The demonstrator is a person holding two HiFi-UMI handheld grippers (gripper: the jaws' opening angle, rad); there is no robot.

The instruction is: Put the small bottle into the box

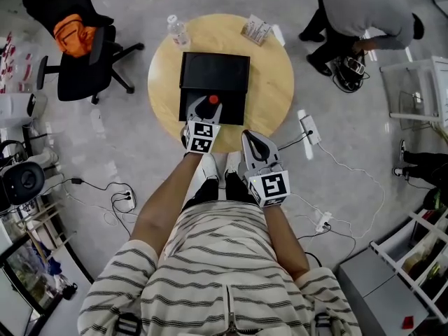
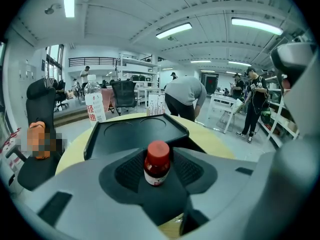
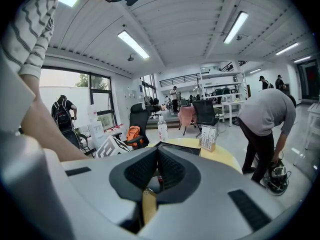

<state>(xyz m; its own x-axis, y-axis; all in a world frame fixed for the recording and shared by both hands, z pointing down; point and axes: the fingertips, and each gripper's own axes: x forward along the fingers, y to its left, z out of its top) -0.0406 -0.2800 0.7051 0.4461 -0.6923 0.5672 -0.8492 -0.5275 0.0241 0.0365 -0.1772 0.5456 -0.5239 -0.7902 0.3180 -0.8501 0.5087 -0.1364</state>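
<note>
The small brown bottle (image 1: 213, 101) with a red cap stands upright between the pads of my left gripper (image 1: 210, 110), over the near part of the black box (image 1: 234, 107) on the round wooden table (image 1: 269, 82). The box lid (image 1: 215, 71) lies open on the far side. In the left gripper view the bottle (image 2: 157, 165) sits between the dark ribbed pads (image 2: 131, 171), and a thin gap shows beside it. The left gripper (image 2: 157, 151) is open. My right gripper (image 1: 250, 140) hangs at the table's near edge, shut and empty (image 3: 158, 156).
A clear water bottle (image 1: 178, 31) and a small carton (image 1: 256, 29) stand on the far side of the table. A black office chair with an orange bag (image 1: 84, 44) is at left. A person bends over (image 1: 364, 12) at the far right. Cables and a power strip (image 1: 308, 128) lie on the floor.
</note>
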